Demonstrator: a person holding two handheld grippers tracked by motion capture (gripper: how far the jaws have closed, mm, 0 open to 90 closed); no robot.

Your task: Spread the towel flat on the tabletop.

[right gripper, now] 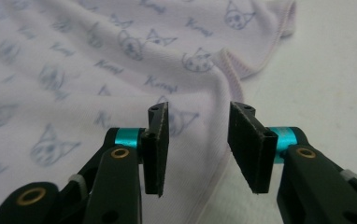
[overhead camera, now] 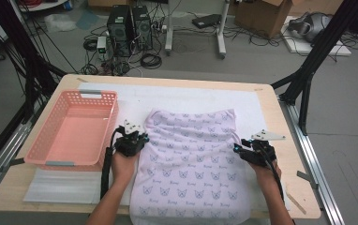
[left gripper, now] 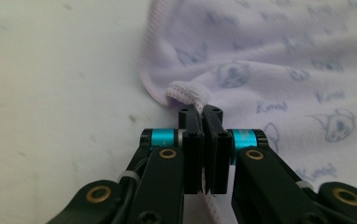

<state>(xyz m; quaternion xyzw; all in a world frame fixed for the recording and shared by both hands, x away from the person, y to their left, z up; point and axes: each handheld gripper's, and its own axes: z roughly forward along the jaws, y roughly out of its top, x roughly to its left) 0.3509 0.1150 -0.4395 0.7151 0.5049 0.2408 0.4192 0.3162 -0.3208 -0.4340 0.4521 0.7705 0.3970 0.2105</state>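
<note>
Lilac cat-print cotton cloth (overhead camera: 191, 161) lying flat mid-table, beside pink basket (overhead camera: 74, 129). Left gripper (left gripper: 203, 109), forearm reaching forward, is pinching the cloth's left hem. Right gripper (right gripper: 197, 116) is hovering over the right hem, jaws parted.

Hand-held gripper (left gripper: 203, 114): black jaws, cyan collars, brass screws, white zip ties, black cable.

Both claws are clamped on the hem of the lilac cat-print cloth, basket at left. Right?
Not quite. The left claw is clamped on the cloth hem, but the right claw stands open astride the hem, as the right gripper view shows. The basket is at left.
</note>
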